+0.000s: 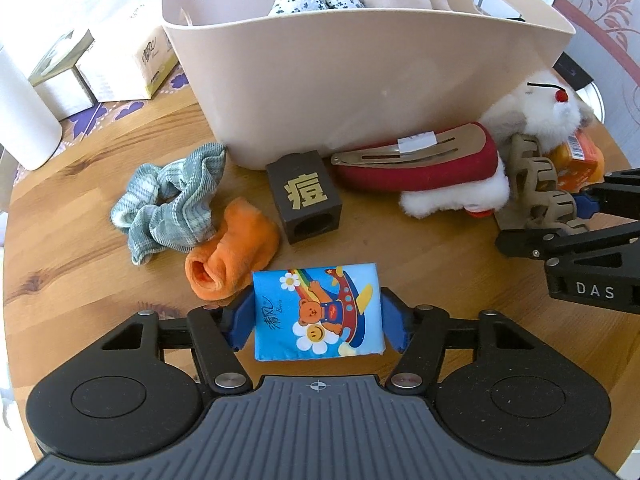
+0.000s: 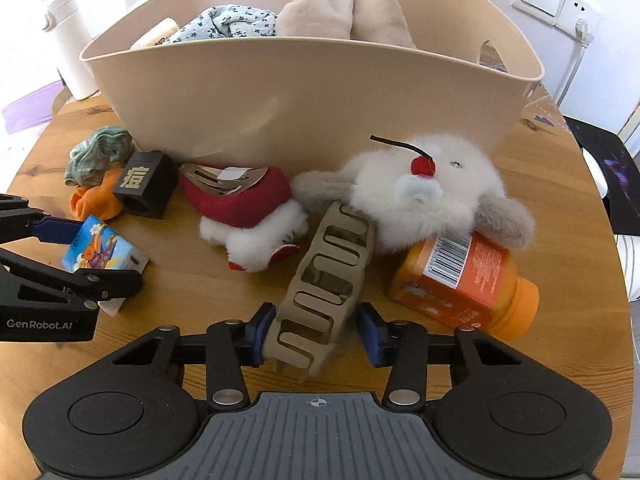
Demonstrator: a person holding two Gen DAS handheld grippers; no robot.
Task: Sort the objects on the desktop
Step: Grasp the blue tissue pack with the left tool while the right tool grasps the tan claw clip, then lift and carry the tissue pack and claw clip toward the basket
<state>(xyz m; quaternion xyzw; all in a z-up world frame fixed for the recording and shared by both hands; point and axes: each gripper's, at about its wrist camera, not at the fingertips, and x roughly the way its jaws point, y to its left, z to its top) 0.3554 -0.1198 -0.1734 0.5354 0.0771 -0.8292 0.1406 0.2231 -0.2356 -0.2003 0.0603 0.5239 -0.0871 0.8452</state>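
My left gripper [image 1: 318,318] is shut on a blue cartoon tissue pack [image 1: 318,312], just above the wooden table [image 1: 80,240]; the pack also shows in the right wrist view [image 2: 100,250]. My right gripper [image 2: 316,330] has its jaws around a tan hair claw clip [image 2: 326,284]; the left pad touches it, the right pad stands slightly off. The clip also shows in the left wrist view [image 1: 536,188]. A beige basket [image 1: 360,72] holding cloth and plush stands behind.
On the table lie a blue-green scrunchie [image 1: 172,204], an orange sock [image 1: 232,252], a dark block with a gold character [image 1: 304,196], a red and white plush hair clip [image 1: 424,164], a white plush toy [image 2: 424,192] and an orange bottle [image 2: 464,284]. Tissue boxes [image 1: 132,64] stand at back left.
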